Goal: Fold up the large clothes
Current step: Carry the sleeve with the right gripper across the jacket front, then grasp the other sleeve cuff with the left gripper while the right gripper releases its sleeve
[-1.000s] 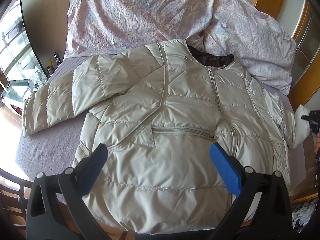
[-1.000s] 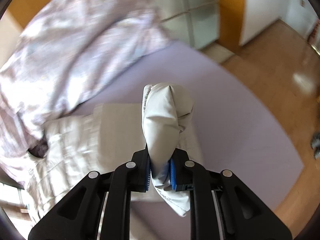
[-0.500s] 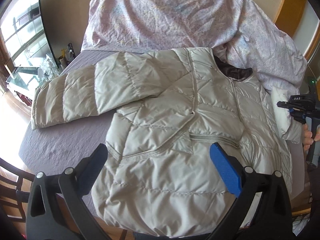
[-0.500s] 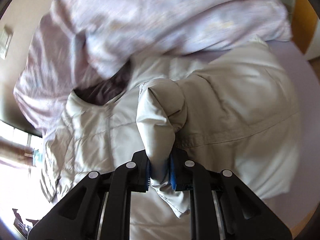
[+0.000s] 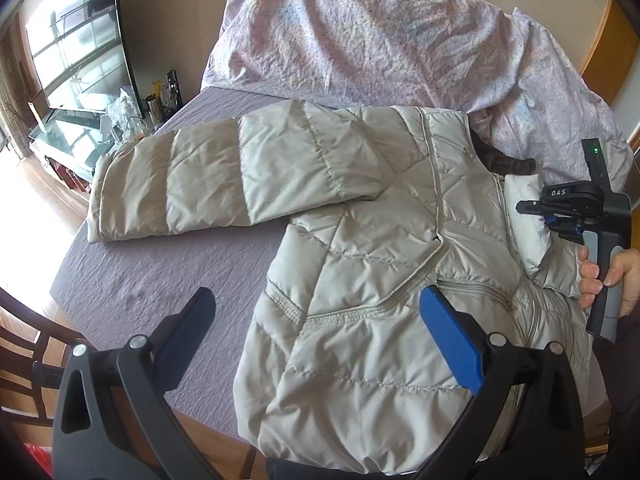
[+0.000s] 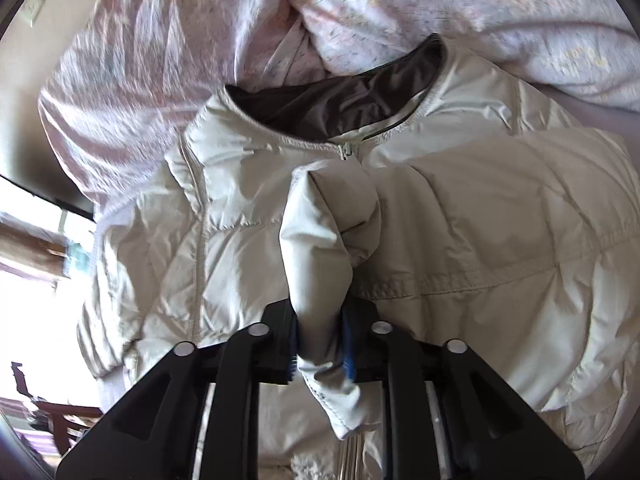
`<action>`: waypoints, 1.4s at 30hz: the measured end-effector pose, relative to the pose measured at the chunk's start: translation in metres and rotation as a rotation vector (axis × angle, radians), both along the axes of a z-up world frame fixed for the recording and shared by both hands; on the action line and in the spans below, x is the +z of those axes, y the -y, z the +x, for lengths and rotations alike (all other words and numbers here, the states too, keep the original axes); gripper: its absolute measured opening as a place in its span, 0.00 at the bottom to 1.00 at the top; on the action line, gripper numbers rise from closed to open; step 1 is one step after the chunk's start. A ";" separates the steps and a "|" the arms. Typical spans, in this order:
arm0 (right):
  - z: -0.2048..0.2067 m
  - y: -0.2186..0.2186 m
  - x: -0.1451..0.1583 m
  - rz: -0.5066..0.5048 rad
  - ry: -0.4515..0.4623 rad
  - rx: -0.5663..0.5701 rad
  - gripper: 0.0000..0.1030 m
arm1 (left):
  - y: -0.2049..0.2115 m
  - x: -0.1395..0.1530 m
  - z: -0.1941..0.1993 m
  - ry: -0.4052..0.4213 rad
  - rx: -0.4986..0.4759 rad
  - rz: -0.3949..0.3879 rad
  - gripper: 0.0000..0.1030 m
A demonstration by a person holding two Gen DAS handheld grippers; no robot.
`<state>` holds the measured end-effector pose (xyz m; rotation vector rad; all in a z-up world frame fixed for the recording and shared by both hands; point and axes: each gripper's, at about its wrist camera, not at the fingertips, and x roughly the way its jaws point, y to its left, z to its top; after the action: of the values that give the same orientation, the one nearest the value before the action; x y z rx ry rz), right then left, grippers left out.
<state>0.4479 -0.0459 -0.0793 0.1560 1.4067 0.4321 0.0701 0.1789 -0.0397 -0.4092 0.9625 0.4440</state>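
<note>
One sleeve [image 6: 316, 248] lies folded across the jacket [image 5: 360, 320], the right gripper [image 6: 320, 344] just easing off its cuff; the other sleeve [image 5: 224, 184], upper left, awaits the wide-open, empty left gripper [image 5: 320, 344].

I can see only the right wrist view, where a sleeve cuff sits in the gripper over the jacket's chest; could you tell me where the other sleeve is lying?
Observer: The other sleeve lies flat, stretched out sideways on the purple bedspread, and is not yet folded in.
Operator: Thank you. Is the left gripper holding anything?
Observer: No, the left gripper is open and empty. It is above the lower part of the jacket.
</note>
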 end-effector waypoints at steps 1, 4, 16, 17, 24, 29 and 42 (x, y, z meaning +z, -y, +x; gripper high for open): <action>-0.001 -0.004 -0.001 -0.010 -0.005 0.014 0.34 | -0.001 0.000 -0.001 0.000 0.003 0.001 0.98; -0.002 -0.005 0.008 0.010 0.024 0.021 0.61 | -0.008 0.000 -0.003 0.002 0.017 0.003 0.98; 0.011 0.023 0.008 -0.090 0.096 -0.066 0.59 | -0.037 -0.006 -0.008 0.026 0.074 0.002 0.98; 0.009 0.020 0.004 -0.087 0.082 -0.059 0.59 | -0.040 -0.006 -0.008 0.024 0.074 0.001 0.98; -0.006 -0.013 -0.012 -0.137 0.063 -0.003 0.60 | -0.067 -0.007 -0.011 0.011 0.109 0.006 0.98; -0.006 -0.028 -0.024 -0.171 0.033 0.013 0.61 | -0.093 -0.009 -0.016 -0.010 0.165 0.036 0.98; -0.011 -0.055 -0.050 -0.261 0.071 0.044 0.67 | -0.174 -0.036 -0.029 -0.087 0.302 0.078 0.98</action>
<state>0.4365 0.0095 -0.1288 -0.1019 1.3851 0.2842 0.0406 0.3529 -0.0758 -0.4693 0.9668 0.7768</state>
